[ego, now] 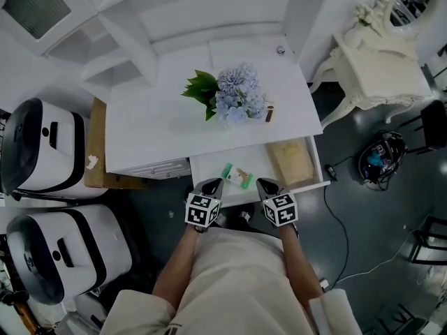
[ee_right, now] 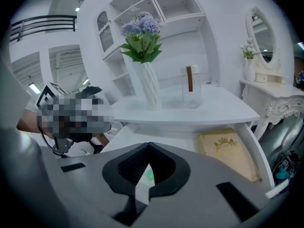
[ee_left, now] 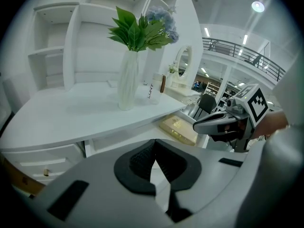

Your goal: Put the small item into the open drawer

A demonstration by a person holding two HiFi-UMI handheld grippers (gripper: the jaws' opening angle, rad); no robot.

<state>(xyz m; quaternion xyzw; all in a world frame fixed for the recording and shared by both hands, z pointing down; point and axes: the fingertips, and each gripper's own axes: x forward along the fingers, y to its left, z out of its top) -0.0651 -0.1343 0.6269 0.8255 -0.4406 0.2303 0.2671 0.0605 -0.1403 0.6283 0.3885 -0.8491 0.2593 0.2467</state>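
The small item, a green and white packet (ego: 237,176), lies in the open white drawer (ego: 209,166) under the desk top. Through the right gripper's jaw gap it shows as a green patch (ee_right: 150,175). My left gripper (ego: 211,185) (ee_left: 154,140) hangs at the drawer's front edge, just left of the packet, shut and empty. On the packet's other side my right gripper (ego: 267,185) (ee_right: 149,144) hovers at the same edge, tips together, holding nothing. Neither gripper touches the packet.
A beige flat box (ego: 291,160) (ee_right: 228,148) fills the drawer's right end. A vase of blue flowers (ego: 234,96) and a small glass bottle (ego: 269,112) stand on the desk top. White-and-black machines (ego: 42,145) sit left, an ornate dressing table (ego: 377,68) right.
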